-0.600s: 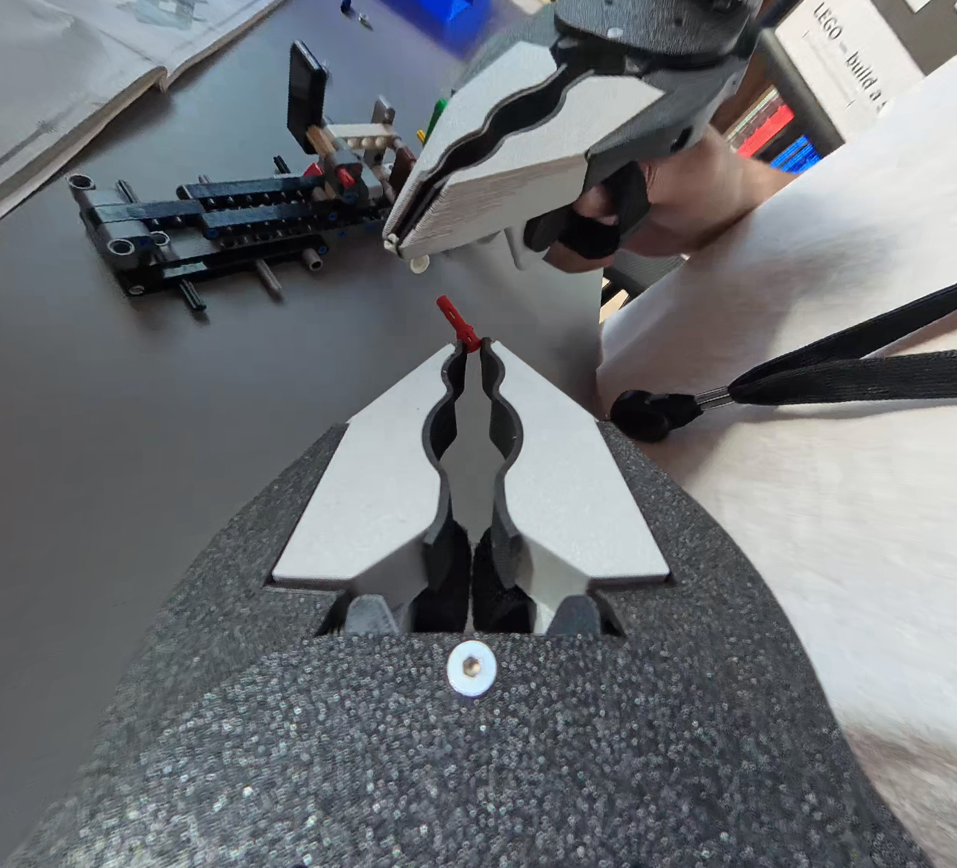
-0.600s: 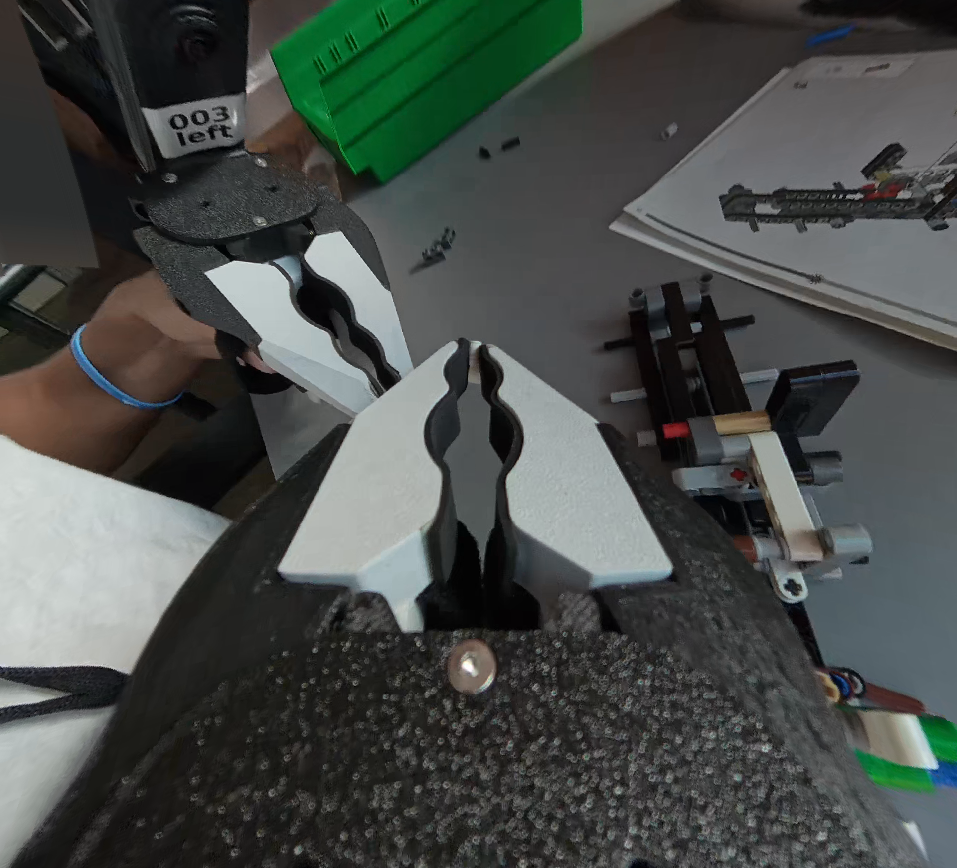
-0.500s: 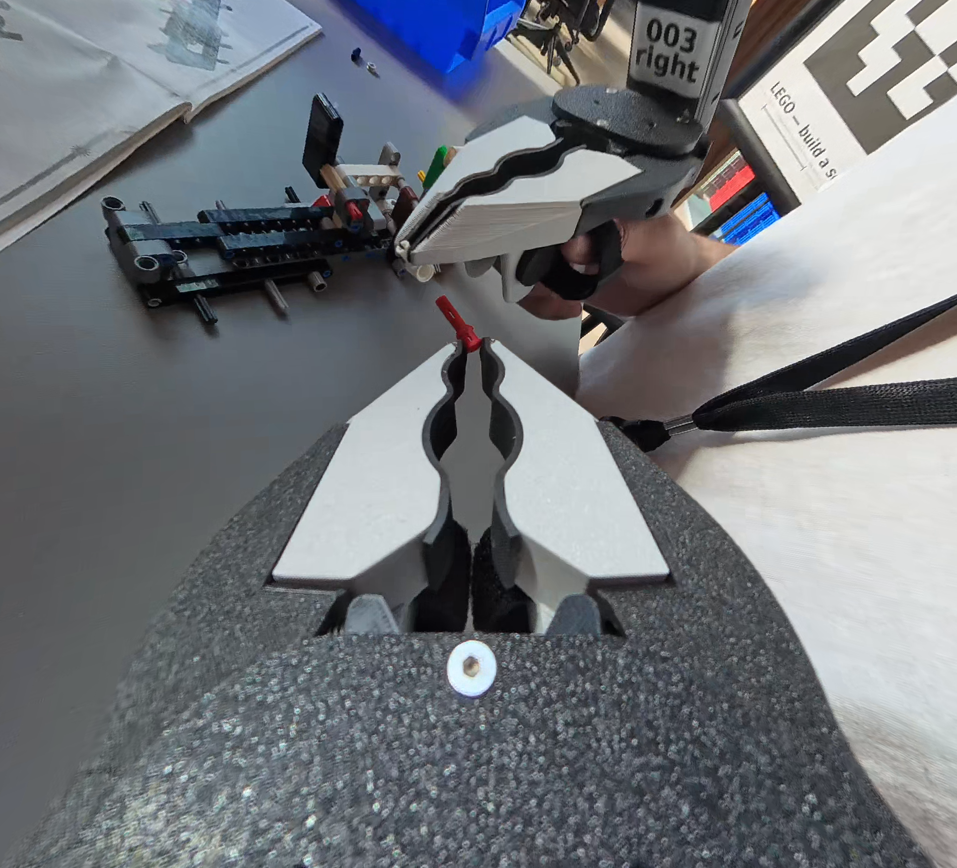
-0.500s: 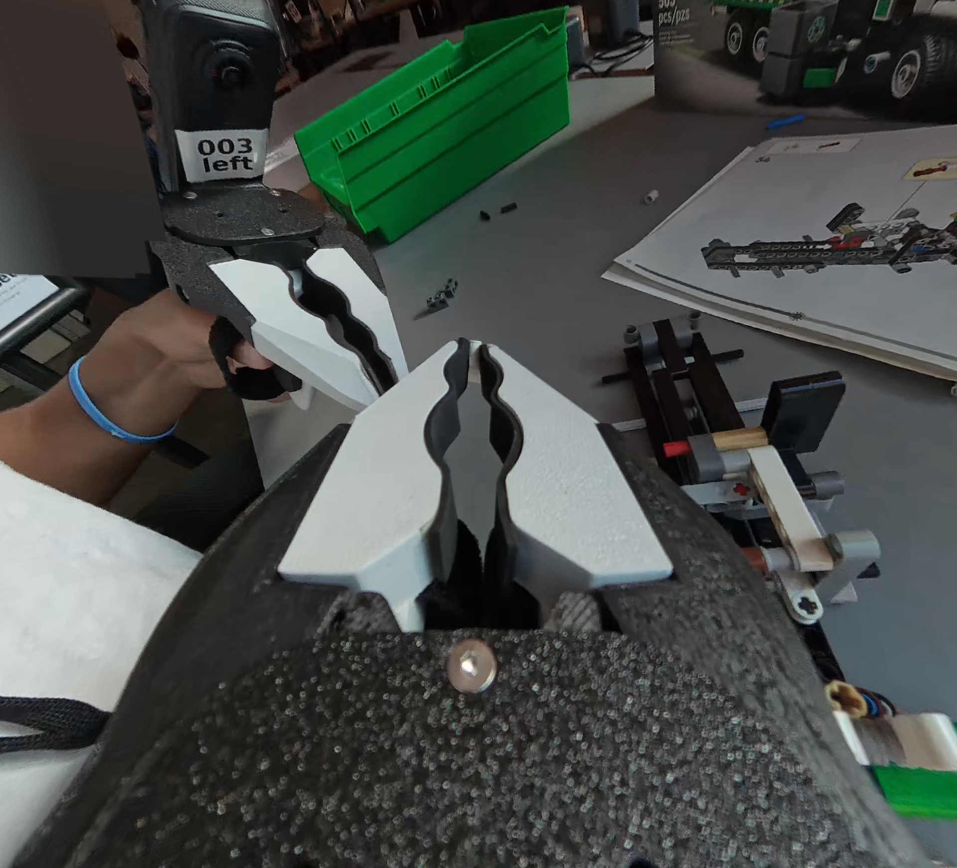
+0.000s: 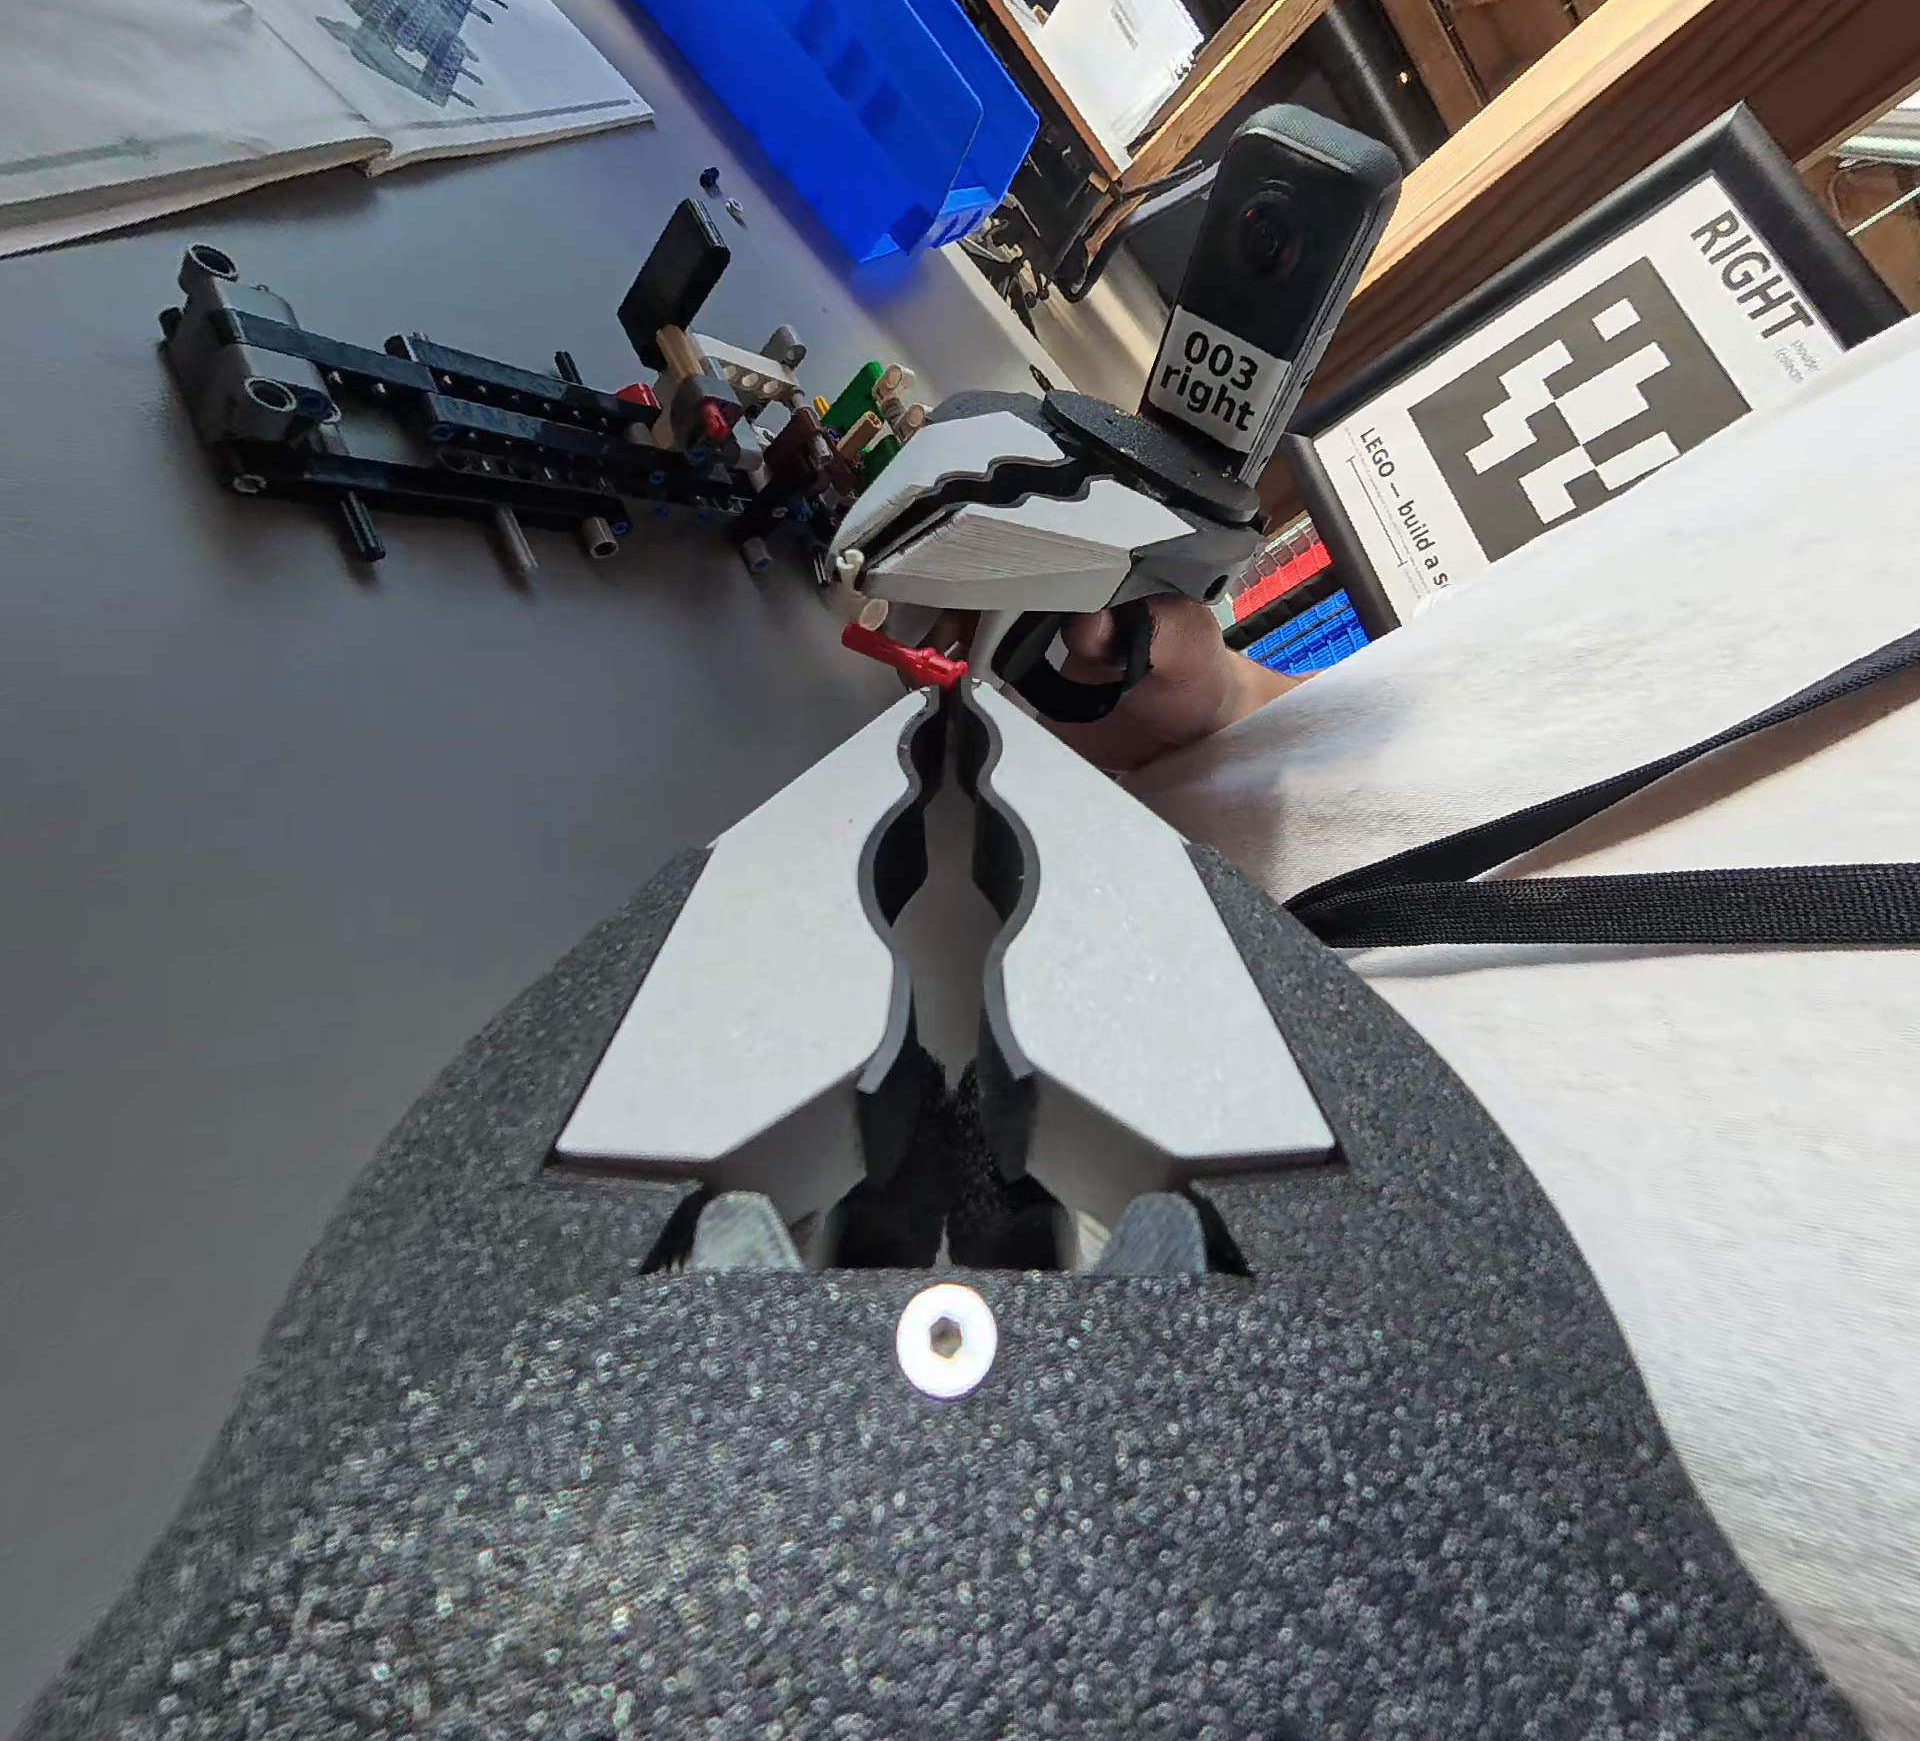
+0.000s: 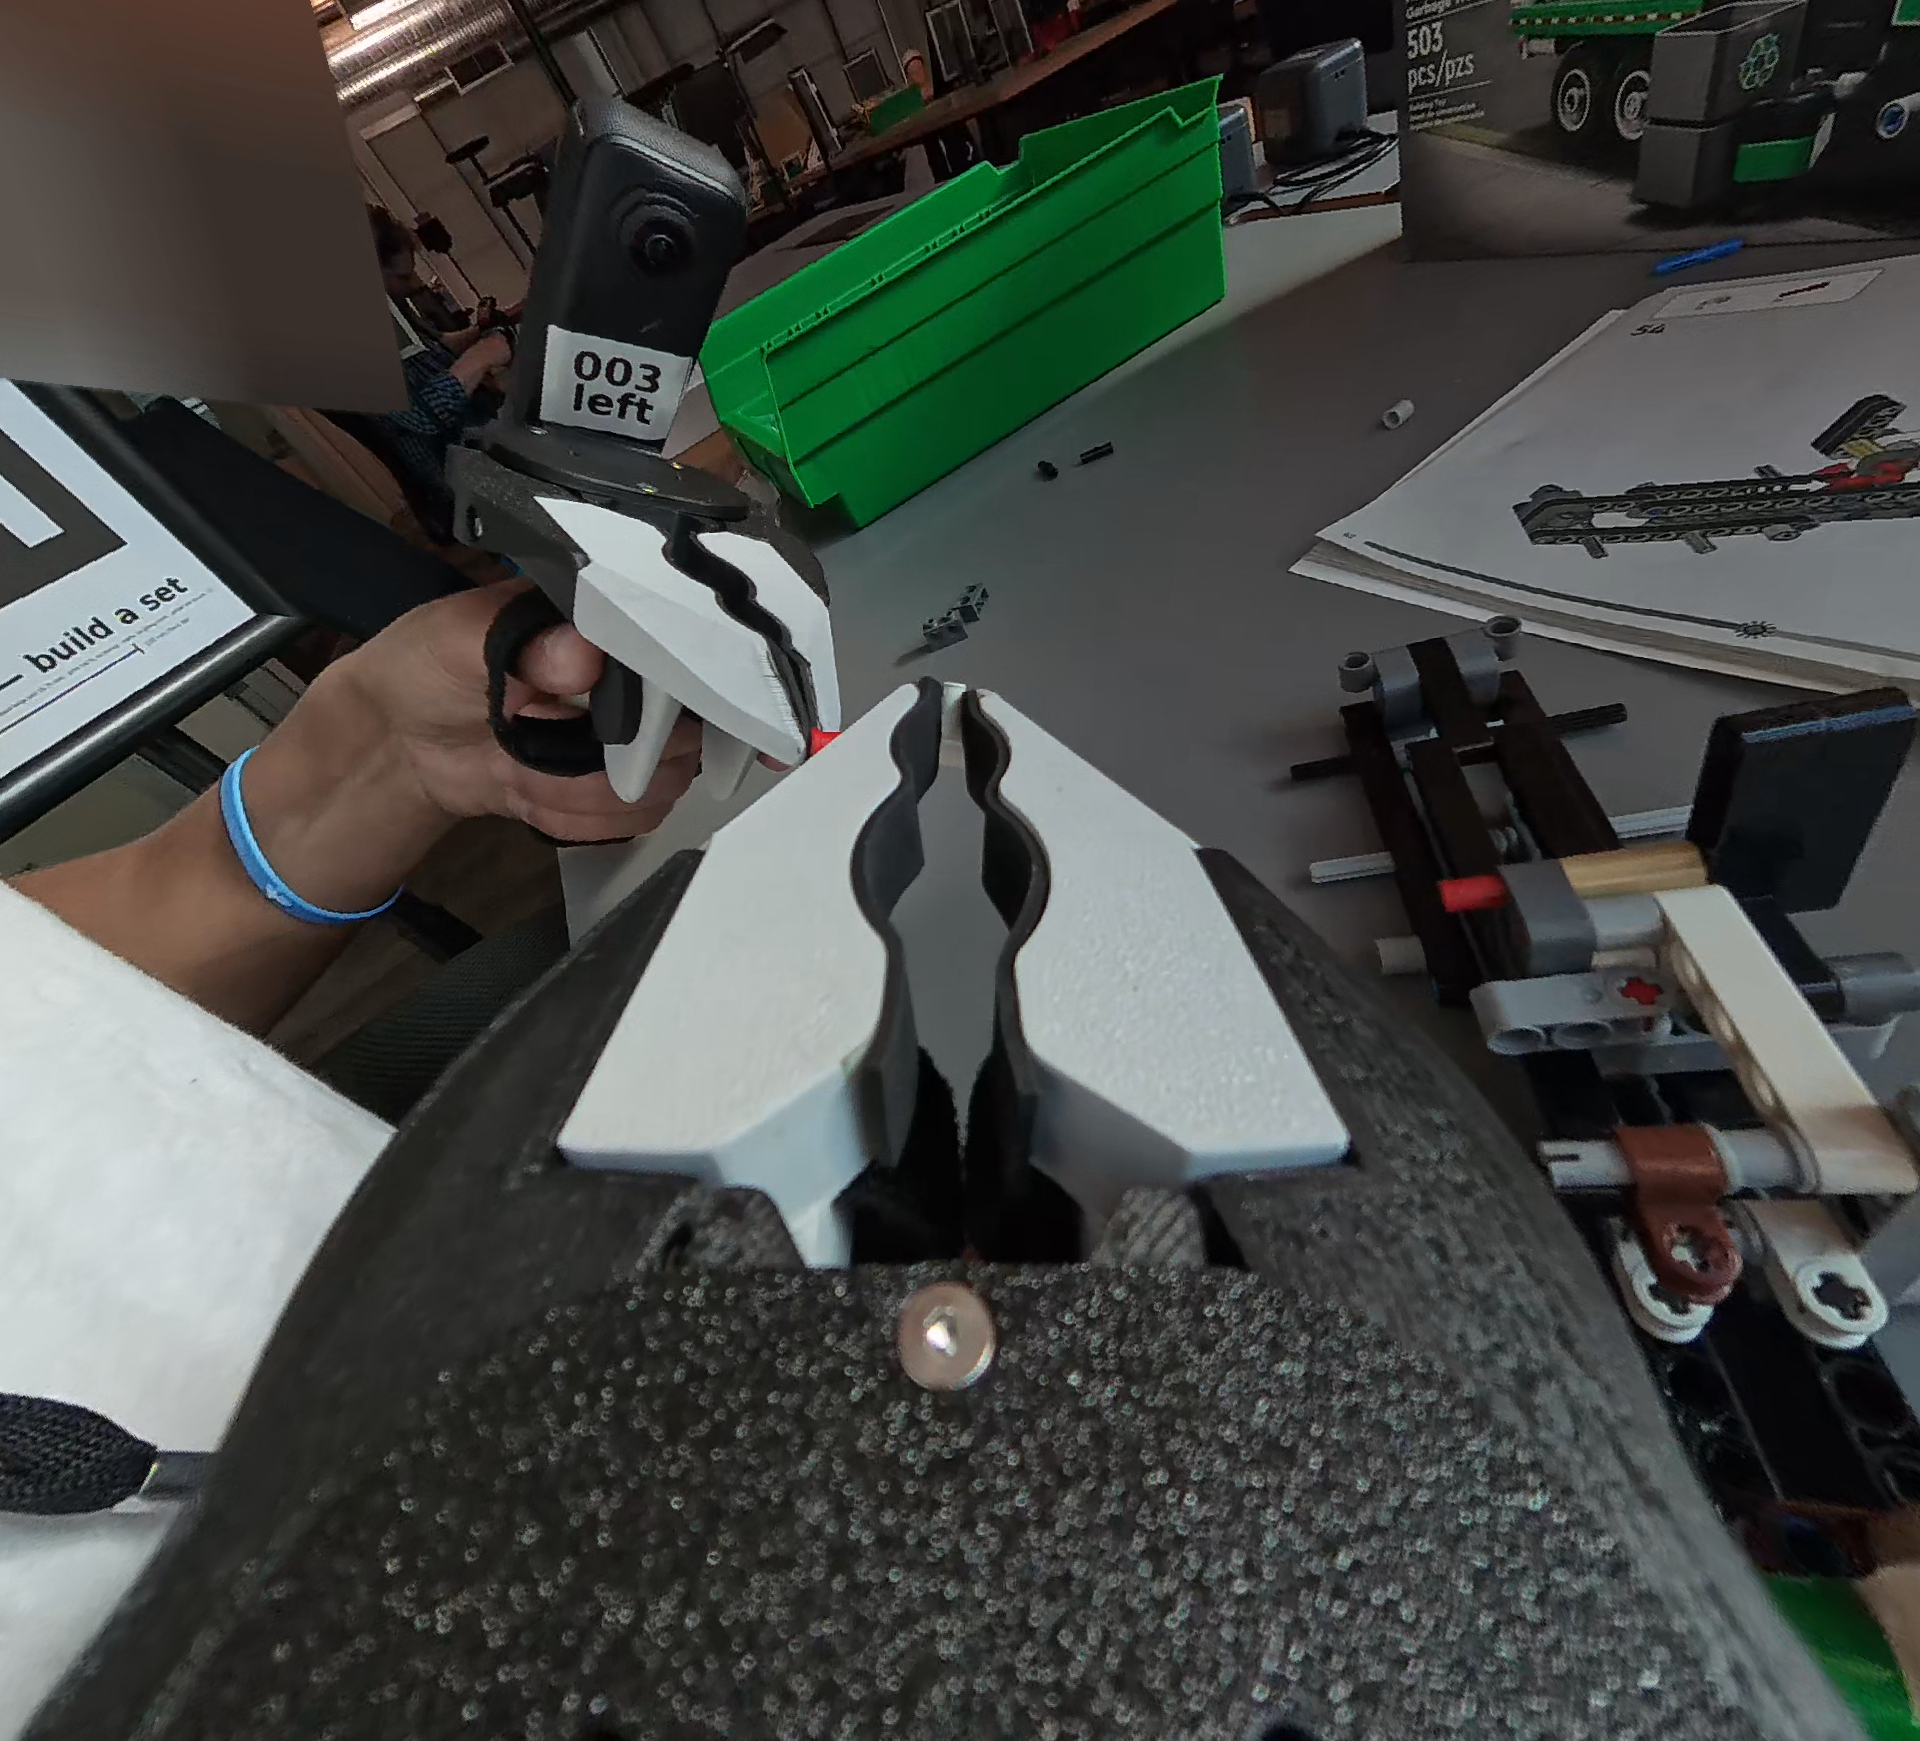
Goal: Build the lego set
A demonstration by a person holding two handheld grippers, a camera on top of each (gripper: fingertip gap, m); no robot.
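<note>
While the two hand-held grippers are raised above the grey table (image 6: 1143, 465), close to each other, each has a small piece in its tips. The left gripper (image 5: 943, 692) has its jaws closed on a thin red plastic pin (image 5: 896, 652), which sticks out sideways from the tips. The right gripper (image 6: 952, 694) has its jaws almost closed on a small whitish plastic peg (image 6: 950, 692). The red pin's free end is just beside the peg, but contact cannot be told. Beyond the right jaws lies the long black and grey brick frame (image 6: 1538, 860), only partly built; neither small piece is mounted on it.
</note>
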